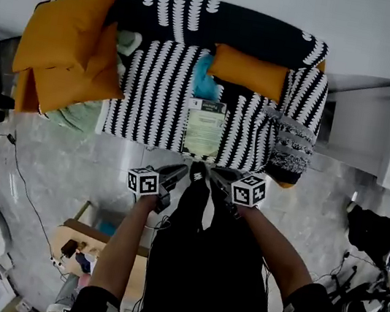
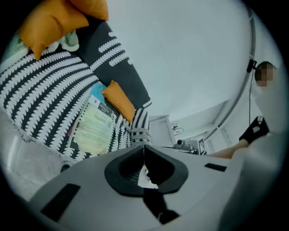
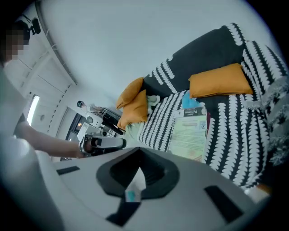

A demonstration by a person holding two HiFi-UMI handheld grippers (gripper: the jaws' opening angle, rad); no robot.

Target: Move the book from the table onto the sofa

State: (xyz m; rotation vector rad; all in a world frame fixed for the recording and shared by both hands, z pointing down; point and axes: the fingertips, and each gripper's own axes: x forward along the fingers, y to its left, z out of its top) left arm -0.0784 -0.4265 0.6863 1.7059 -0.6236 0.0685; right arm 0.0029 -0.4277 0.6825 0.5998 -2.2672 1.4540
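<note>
The book (image 1: 204, 127), with a pale green cover, lies flat on the seat of the black-and-white patterned sofa (image 1: 155, 86), near its front edge. It shows in the left gripper view (image 2: 92, 126) and the right gripper view (image 3: 192, 131) too. Both grippers hang in the air in front of the sofa, apart from the book. My left gripper (image 1: 175, 176) (image 2: 144, 149) is shut with nothing in it. My right gripper (image 1: 215, 179) (image 3: 137, 151) is shut and empty as well. The two are side by side, pointing toward the sofa.
Large orange cushions (image 1: 66, 41) are piled at the sofa's left end, and a smaller one (image 1: 247, 71) lies behind the book beside a blue item (image 1: 206, 83). A white cabinet (image 1: 377, 130) stands to the right. A low wooden table (image 1: 84, 244) is behind me at lower left.
</note>
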